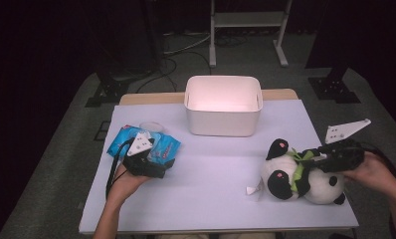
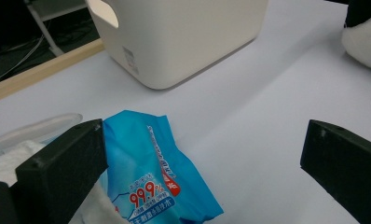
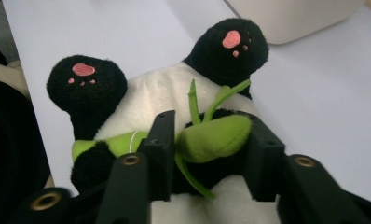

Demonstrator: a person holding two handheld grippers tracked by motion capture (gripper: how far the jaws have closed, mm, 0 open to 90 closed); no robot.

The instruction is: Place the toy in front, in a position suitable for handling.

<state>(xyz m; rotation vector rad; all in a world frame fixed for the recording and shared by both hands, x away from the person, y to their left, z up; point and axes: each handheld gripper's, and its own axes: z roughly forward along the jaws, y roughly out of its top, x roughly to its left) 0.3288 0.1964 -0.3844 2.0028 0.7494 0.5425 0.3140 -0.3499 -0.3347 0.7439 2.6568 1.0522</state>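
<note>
At the table's (image 1: 211,199) right end, the plush panda (image 1: 285,174) lies on its back, long axis across the table, feet toward the left. The right tool (image 1: 319,158) is clamped on its green bamboo piece (image 3: 211,135). The left tool (image 1: 153,162) stands wide apart over the blue wipes pack (image 2: 146,172), near the white bin (image 1: 223,107).

Left gripper (image 1: 153,162) low over the near-left desk, jaws spread wide, left hand (image 1: 126,181) wrapped behind it. Right gripper (image 1: 313,158) at the near right, jaws closed on the plush panda (image 1: 285,174), right hand (image 1: 375,169) gripping from behind.
</note>
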